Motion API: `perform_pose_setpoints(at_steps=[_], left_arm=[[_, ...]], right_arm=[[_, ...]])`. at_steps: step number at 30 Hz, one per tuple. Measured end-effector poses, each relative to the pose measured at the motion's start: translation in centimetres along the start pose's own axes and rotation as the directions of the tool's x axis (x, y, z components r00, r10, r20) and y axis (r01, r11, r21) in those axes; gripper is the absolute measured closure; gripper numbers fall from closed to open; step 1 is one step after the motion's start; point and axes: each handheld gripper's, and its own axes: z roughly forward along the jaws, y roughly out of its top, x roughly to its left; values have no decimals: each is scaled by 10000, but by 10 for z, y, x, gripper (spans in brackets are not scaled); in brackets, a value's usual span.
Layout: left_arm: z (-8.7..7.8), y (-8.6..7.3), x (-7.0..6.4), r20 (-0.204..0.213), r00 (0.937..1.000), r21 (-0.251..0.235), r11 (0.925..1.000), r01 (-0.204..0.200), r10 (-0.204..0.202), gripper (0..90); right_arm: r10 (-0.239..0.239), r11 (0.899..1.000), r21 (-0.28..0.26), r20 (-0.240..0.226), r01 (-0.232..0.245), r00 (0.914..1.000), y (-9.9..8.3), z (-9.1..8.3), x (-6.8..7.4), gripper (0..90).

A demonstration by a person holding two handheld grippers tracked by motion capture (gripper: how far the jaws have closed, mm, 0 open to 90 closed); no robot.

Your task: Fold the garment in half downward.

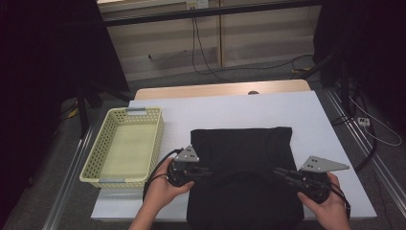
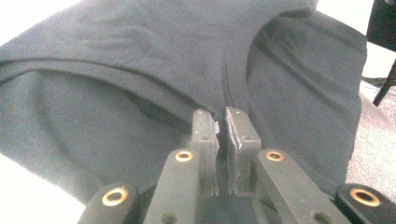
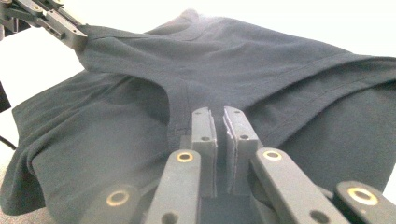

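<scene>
A black garment point(image 1: 244, 177) lies folded on the white tabletop point(image 1: 297, 110), its near edge hanging over the side closest to the person. In the high view the left tool point(image 1: 203, 168) meets the garment's left side and the right tool point(image 1: 280, 173) its right side, each held in a hand, with a curved seam running between them. That view also takes in a pale yellow basket point(image 1: 103, 143) standing just beside the garment on the left.

The left gripper view brings out what the high view cannot: the left tool point(image 2: 222, 119) is clenched on a raised fold of the garment point(image 2: 140, 56) where a seam runs up. The right gripper view shows the right tool point(image 3: 217, 116) likewise pinched on the garment's point(image 3: 261, 60) seamed edge, and, farther off at its top left, the other tool point(image 3: 77, 39) gripping the lifted cloth.
</scene>
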Motion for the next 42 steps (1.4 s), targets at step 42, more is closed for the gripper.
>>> perform_pose_setpoints(at_steps=[42], left_arm=[[-32, -19, -39, 1329, 9908, 36, 9996, -263, 256, 580]], right_arm=[[-822, 9955, 371, -1101, 868, 9905, -12, -58, 46, 632]])
